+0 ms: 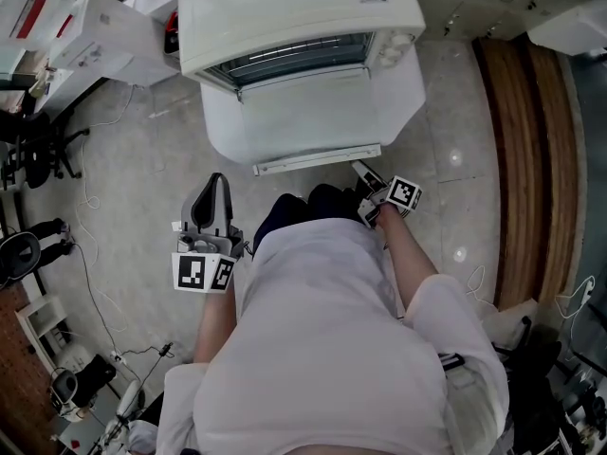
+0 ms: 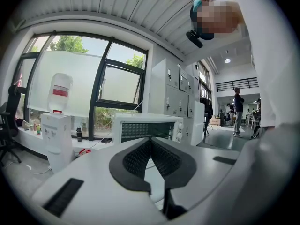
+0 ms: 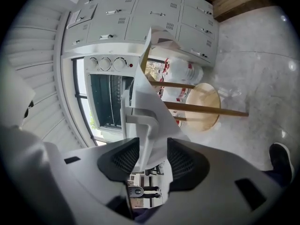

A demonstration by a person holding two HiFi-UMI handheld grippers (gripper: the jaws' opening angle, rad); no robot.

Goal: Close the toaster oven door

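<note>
The toaster oven [image 1: 294, 27] door [image 1: 303, 117] lies open flat toward the person, probably a light, stiff hinged panel best lifted by the handle [image 1: 318, 159] on its near edge, whose right end stands between the parted jaws of the right claw [image 3: 152, 156]; the left claw [image 2: 151, 146] is closed, empty.

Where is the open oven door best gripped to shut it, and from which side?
Probably by the handle bar along the door's free edge, coming from the front. The door lies folded down flat, so that bar stands nearest and clear of the panel. The right tool straddles the bar's right end with open jaws.
</note>
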